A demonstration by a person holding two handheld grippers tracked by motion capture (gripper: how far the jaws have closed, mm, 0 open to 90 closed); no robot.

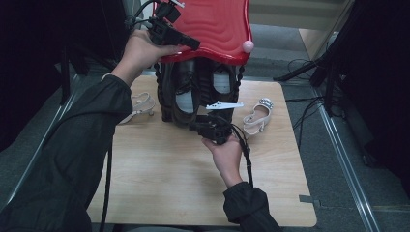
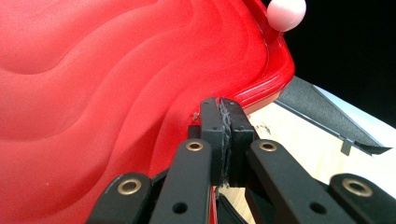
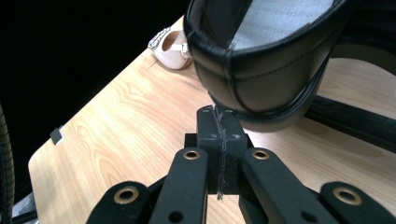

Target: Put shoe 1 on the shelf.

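Observation:
A red wavy panel (image 1: 212, 24) (image 2: 93, 93) with a pink knob (image 1: 247, 46) (image 2: 286, 14) at one corner tops a black rack holding black shoes (image 1: 186, 92). My left gripper (image 1: 193, 44) (image 2: 222, 105) is shut, its tips against the panel's near rim; I cannot tell whether anything is pinched. My right gripper (image 1: 193, 127) (image 3: 217, 112) is shut and empty. It sits low over the wooden table (image 1: 169, 183), with its tips just short of the rounded end of a black shoe (image 3: 261, 70).
A pale heeled sandal (image 1: 258, 116) (image 3: 173, 49) lies right of the rack, and another (image 1: 140, 106) lies at its left. The black rack frame (image 3: 355, 121) runs along the table behind the shoe. Dark stands and cables line the floor at the right.

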